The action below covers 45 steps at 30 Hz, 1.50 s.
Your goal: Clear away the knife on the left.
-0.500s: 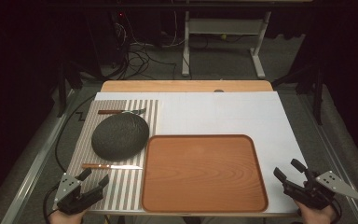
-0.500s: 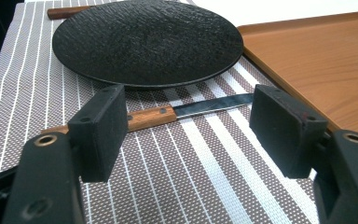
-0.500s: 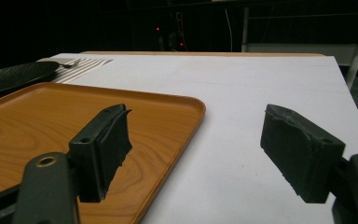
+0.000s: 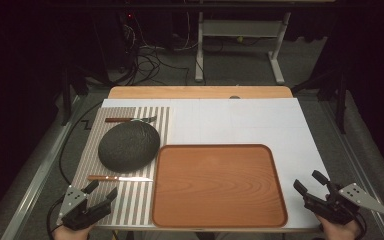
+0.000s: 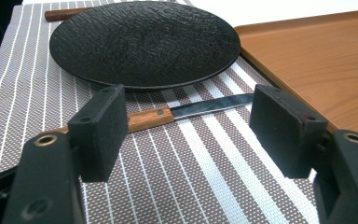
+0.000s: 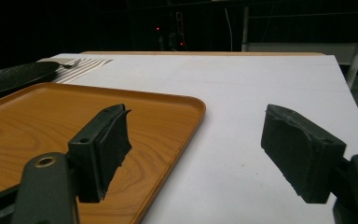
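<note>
Here the left gripper [image 4: 101, 197] hovers at the near left corner of the table [image 4: 240, 117], jaws wide and empty, pointed at the knife [image 4: 120, 178] just beyond them. The knife lies on the striped placemat [image 4: 87, 162], between its near edge and the dark plate [image 4: 129, 146], long axis across the mat: wooden handle toward the left edge, blade tip toward the wooden tray [image 4: 219, 186]. The right gripper [image 4: 312, 189], also wide and empty, sits at the near right corner, well apart from the knife, so the left is likely the one to take it. The left gripper view shows the handle [image 5: 150, 118] partly behind its left pad, blade running toward the right pad. The high view adds a second utensil [image 4: 130, 119] past the plate.
</note>
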Available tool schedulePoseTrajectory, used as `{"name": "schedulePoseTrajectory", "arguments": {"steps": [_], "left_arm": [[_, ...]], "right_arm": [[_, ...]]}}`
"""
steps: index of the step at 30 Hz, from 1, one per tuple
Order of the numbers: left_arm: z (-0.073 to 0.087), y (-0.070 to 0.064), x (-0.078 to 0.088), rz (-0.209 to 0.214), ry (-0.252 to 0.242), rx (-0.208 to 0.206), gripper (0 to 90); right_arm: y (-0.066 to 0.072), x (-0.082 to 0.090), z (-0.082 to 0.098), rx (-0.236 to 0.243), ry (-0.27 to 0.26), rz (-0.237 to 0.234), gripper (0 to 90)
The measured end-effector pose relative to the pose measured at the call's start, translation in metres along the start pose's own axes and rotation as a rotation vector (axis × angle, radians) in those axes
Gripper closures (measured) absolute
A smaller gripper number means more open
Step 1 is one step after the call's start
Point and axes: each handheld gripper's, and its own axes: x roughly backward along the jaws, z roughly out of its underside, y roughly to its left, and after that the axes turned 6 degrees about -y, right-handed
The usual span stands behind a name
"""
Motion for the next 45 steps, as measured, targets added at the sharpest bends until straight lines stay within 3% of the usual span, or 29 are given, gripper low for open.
{"name": "schedulePoseTrajectory", "arguments": {"steps": [28, 38, 45], "left_arm": [[-0.003, -0.002, 0.001, -0.003, -0.014, -0.016, 25.9], [-0.003, 0.003, 0.001, 0.004, -0.013, 0.019, 25.9], [-0.011, 0.009, 0.003, -0.002, -0.039, 0.033, 25.9]], "right_arm": [[-0.001, 0.0, 0.0, -0.018, 0.003, -0.007, 23.4], [0.0, 0.0, 0.0, -0.018, 0.008, -0.012, 23.6], [-0.001, 0.0, 0.0, -0.017, 0.01, -0.017, 23.6]]}}
